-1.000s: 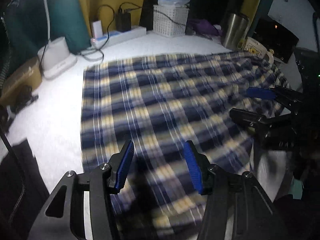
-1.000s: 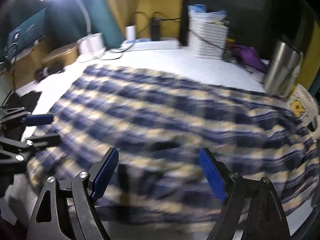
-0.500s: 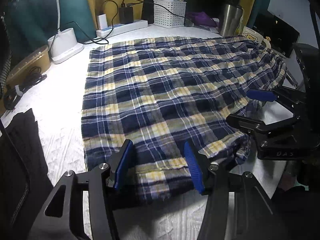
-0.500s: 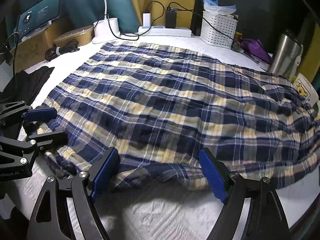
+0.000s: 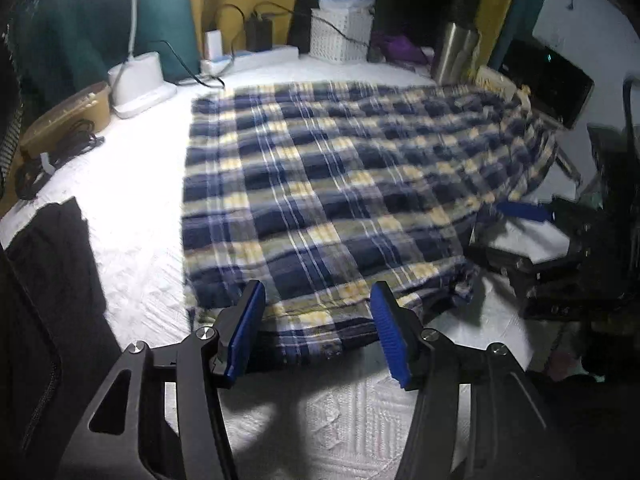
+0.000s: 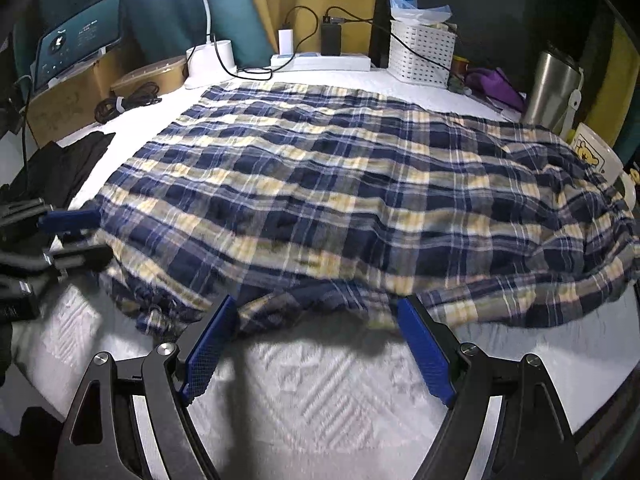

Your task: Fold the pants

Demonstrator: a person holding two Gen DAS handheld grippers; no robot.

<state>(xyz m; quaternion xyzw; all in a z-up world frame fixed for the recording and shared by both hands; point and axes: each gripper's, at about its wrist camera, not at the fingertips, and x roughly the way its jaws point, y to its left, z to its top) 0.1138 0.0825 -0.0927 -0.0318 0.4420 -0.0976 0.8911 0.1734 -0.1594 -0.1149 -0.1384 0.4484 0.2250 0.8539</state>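
The plaid pants (image 6: 624,240) run off the right edge (left-wrist view motion-blurred).

A desk (image 6: 328,392) under a white quilted cover fills both views. Plaid pants (image 6: 360,200) lie spread flat over its middle, the near hem rumpled at the lower centre. A black garment (image 5: 52,272) lies at the left edge. Along the far edge, at the top of the frame, stand a white lamp base (image 6: 210,58), a white power strip (image 6: 320,62), a white basket (image 6: 422,52) and a steel tumbler (image 6: 550,88). A coiled black cable (image 6: 128,98) rests upper left, and a cartoon mug (image 6: 596,156) sits at the right.
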